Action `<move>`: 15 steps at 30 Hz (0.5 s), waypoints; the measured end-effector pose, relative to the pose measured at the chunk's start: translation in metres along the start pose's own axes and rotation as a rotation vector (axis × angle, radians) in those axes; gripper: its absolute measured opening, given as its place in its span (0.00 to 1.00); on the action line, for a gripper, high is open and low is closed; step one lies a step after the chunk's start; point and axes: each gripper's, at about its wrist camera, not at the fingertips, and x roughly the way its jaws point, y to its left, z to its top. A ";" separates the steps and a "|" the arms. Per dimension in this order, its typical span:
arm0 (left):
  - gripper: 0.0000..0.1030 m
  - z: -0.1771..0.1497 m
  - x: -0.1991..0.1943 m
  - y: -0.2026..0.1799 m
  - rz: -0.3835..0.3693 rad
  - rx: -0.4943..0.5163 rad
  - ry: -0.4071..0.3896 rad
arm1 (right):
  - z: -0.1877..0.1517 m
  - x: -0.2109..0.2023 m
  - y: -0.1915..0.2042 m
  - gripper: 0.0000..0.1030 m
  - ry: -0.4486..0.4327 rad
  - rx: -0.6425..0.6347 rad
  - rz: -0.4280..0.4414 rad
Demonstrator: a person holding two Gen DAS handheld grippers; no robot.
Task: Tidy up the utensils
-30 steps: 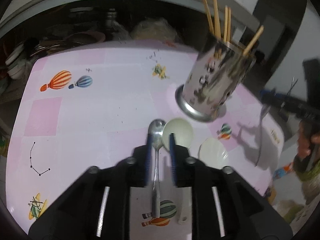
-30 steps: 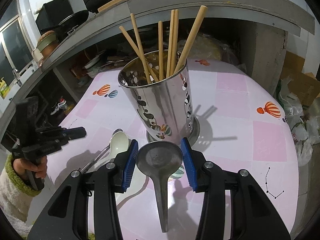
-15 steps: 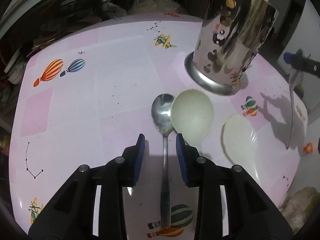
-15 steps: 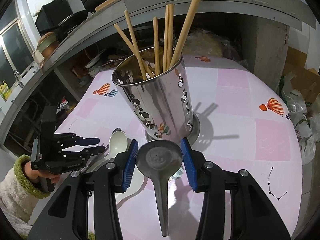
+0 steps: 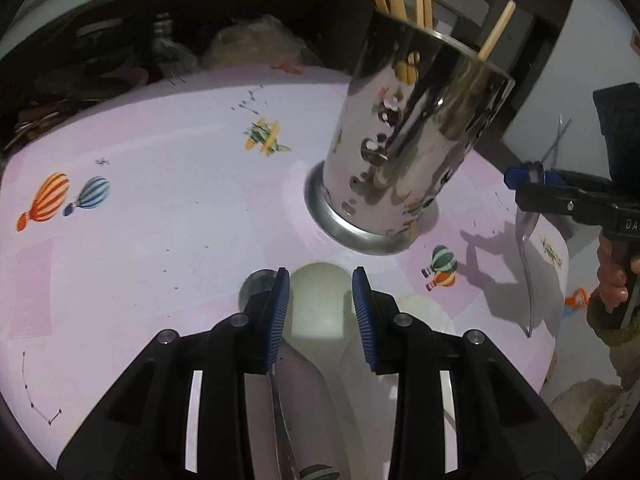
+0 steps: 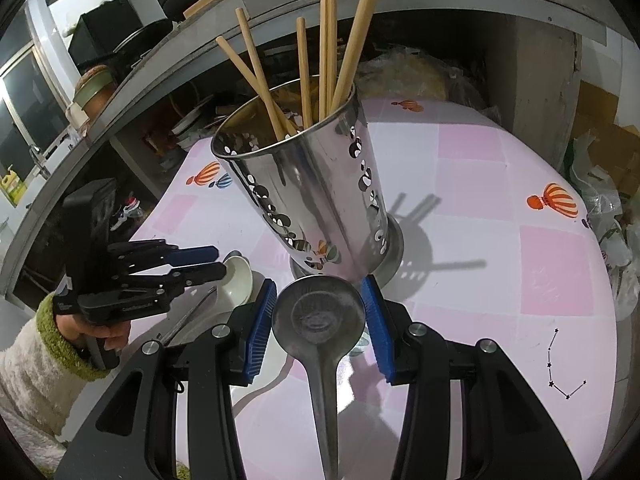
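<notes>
A perforated steel utensil holder with several wooden chopsticks stands on the pink table. My left gripper is open, its jaws either side of the bowl of a white ceramic spoon lying on the table. A metal spoon lies just left of it, partly hidden by the left finger. My right gripper is shut on a metal spoon, held by its bowl just in front of the holder, handle hanging down. The left gripper also shows in the right wrist view.
A second white ceramic spoon lies right of the left gripper. The pink tablecloth has balloon prints. A cluttered shelf runs behind the table. Bags sit beyond the table's right edge.
My left gripper opened wider, moved forward and shifted right from over the metal spoon's handle to the white spoon's bowl. My right gripper moved closer to the holder with its spoon.
</notes>
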 end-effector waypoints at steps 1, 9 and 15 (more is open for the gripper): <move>0.29 0.000 0.003 0.000 0.008 0.006 0.010 | 0.000 0.001 0.000 0.42 0.003 0.001 0.002; 0.29 0.003 0.017 0.009 0.039 -0.017 0.089 | 0.001 0.007 -0.002 0.42 0.012 0.003 0.006; 0.29 0.003 0.018 0.017 0.010 -0.044 0.115 | 0.001 0.010 -0.002 0.42 0.018 0.001 0.007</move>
